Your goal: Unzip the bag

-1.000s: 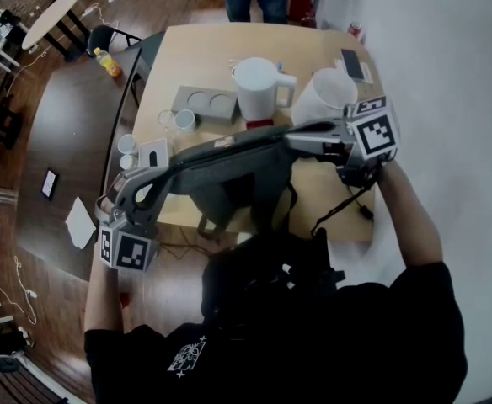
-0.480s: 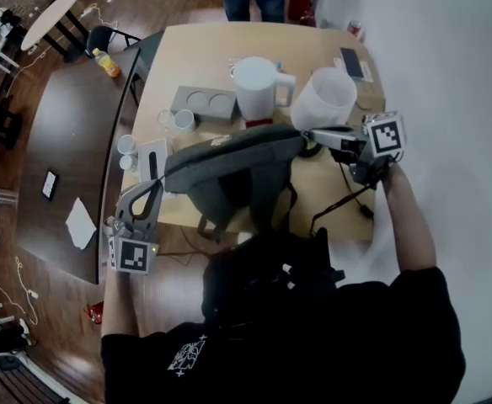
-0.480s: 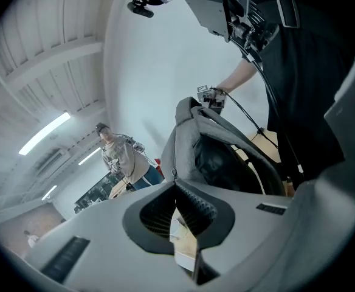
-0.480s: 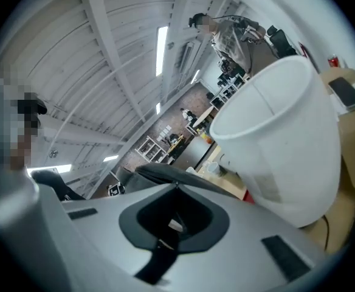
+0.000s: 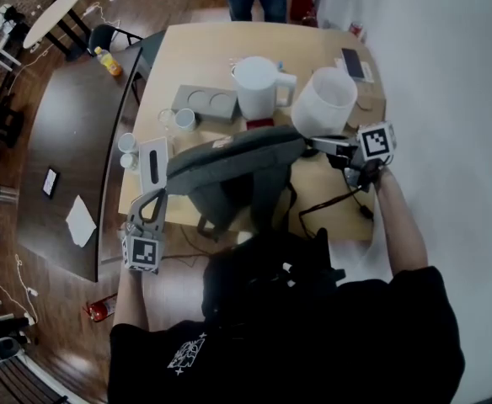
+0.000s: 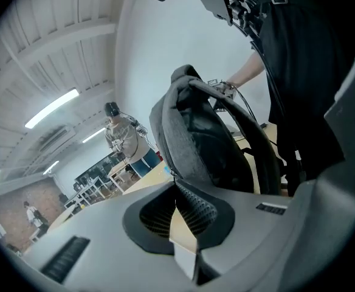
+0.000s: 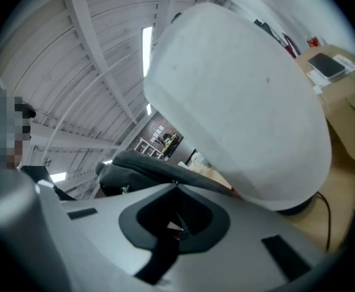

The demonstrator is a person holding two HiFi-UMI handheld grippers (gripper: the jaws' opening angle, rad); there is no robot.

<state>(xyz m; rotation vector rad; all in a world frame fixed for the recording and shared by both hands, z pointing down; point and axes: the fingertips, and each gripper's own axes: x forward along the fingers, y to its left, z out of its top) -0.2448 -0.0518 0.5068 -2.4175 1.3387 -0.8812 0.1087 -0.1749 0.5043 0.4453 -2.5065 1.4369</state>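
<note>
— Where do we find the bag?

— We see the grey bag (image 5: pixel 229 162) lying along the near edge of the tan table (image 5: pixel 204 53). Its long side runs left to right, and its dark straps (image 5: pixel 267 200) hang over the edge toward us.

— What is our left gripper doing?

— We hold the left gripper (image 5: pixel 157 197) low at the bag's left end, off the table's edge, pointing up at it. In the left gripper view we see the two jaws pressed together, with the tips just beside the grey fabric. Something tiny sits right at the tips, but we cannot tell what it is or whether it is pinched.

— And the right one?

— We bring the right gripper (image 5: pixel 313 144) in from the right, and its tips reach the bag's right end. In the right gripper view its jaws are closed too, and they meet the dark edge of the bag. We cannot tell whether they nip any fabric there.

— Can we see the zip?

— We cannot make out in any view how far it is undone.

— What else do we have on the table?

— Behind the bag we see a white jug (image 5: pixel 259 87), and beside it a white tub (image 5: pixel 323 99) just above the right gripper. Left of the jug lies a grey tray (image 5: pixel 204 103) with two round hollows. A phone (image 5: pixel 352 63) lies near the far right corner, and a black cable (image 5: pixel 330 204) trails across the wood under our right arm.
</note>
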